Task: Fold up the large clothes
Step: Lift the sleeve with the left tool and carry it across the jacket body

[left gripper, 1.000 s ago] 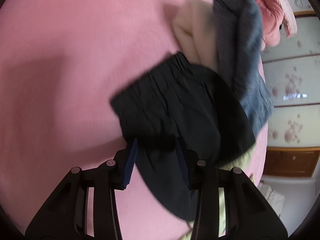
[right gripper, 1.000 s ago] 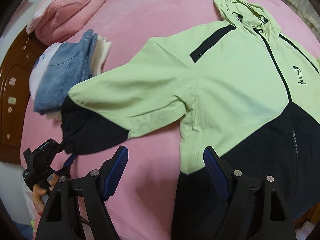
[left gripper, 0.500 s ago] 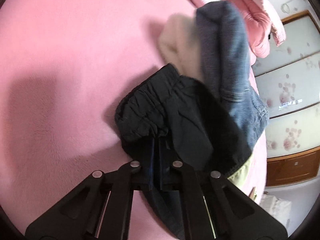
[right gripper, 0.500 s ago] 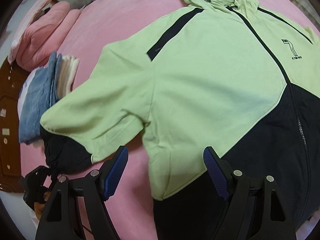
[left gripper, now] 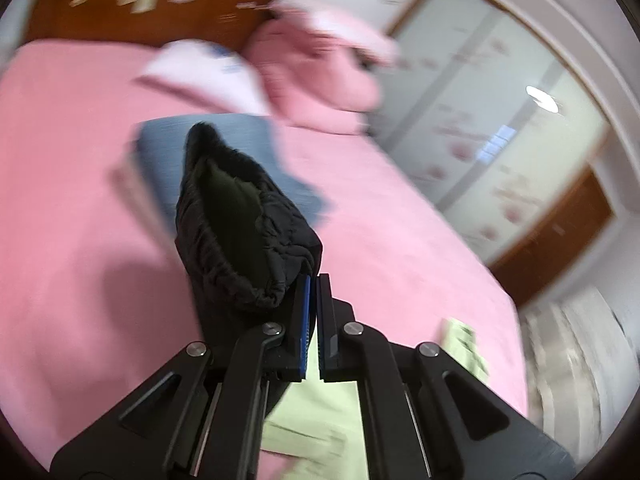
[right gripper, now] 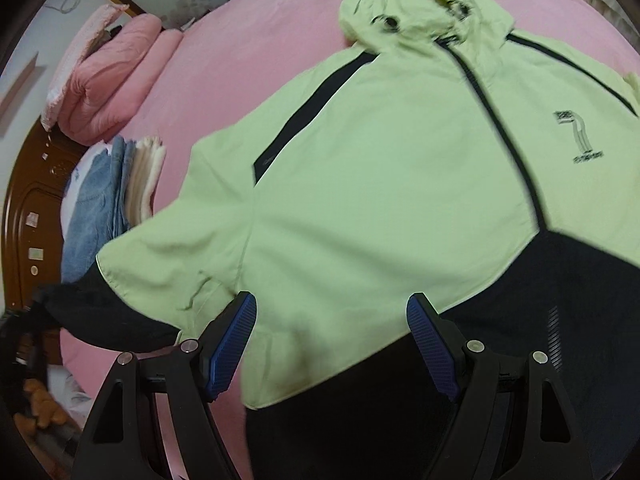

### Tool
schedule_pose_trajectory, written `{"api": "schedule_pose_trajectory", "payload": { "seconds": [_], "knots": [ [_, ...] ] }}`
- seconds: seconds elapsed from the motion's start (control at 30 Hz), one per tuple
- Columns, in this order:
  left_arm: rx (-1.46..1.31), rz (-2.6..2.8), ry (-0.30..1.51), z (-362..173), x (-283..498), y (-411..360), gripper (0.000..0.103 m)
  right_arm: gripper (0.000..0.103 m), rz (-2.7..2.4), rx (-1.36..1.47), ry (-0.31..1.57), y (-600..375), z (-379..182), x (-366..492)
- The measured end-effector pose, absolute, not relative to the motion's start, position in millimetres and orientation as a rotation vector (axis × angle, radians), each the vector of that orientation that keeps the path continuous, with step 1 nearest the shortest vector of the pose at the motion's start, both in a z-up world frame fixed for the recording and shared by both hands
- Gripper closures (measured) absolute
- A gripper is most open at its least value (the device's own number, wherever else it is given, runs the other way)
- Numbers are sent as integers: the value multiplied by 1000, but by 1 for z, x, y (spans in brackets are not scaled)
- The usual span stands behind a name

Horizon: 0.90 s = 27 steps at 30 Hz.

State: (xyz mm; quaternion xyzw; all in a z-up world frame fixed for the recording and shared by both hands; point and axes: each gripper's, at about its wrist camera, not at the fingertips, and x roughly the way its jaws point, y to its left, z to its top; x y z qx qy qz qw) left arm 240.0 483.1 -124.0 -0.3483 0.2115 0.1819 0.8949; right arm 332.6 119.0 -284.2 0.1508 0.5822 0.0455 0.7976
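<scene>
Pink bed sheet point(left gripper: 60, 208) fills most of the room view, brown wooden headboard point(left gripper: 132, 4) up at 11 o'clock, wardrobe with frosted flowery sliding doors point(left gripper: 500, 120) at 2 o'clock, with a bright light reflection on the glass.

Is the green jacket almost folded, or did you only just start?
Only just started. Done: jeans and a cream garment already lie folded by the pillows. In hand: the left hand-held gripper is shut on the jacket's black cuff and holds the sleeve off the pink bed. Left: the green jacket lies spread flat, hood out, no fold made; the right hand-held gripper hangs open above it.
</scene>
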Motion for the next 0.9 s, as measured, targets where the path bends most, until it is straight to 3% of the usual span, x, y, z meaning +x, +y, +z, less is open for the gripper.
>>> {"api": "schedule_pose_trajectory", "payload": {
  "seconds": [0.33,0.53,0.67,0.73,0.8,0.83,0.87,0.9],
  "knots": [
    [-602,-31,583,-103,358,292,103,23,7,466,1138,-8,-272,369],
    [-506,-166,766,-148,395,175,103,23,-54,497,1091,-103,-280,376],
    [-446,-200,997,-190,418,118,101,23,-73,524,1097,-145,-301,388],
    [-420,-202,1137,-214,432,107,90,23,-84,544,1121,-156,-315,393],
    [-387,-177,1197,-234,425,100,64,23,-82,573,1152,-168,-325,391],
    [-365,-147,1215,-238,426,100,43,23,-75,586,1162,-169,-329,391],
    [-359,-133,1218,-246,409,108,34,23,-66,598,1176,-168,-336,395],
    [-355,-118,1221,-247,407,115,34,23,-54,609,1189,-165,-342,397]
  ]
}}
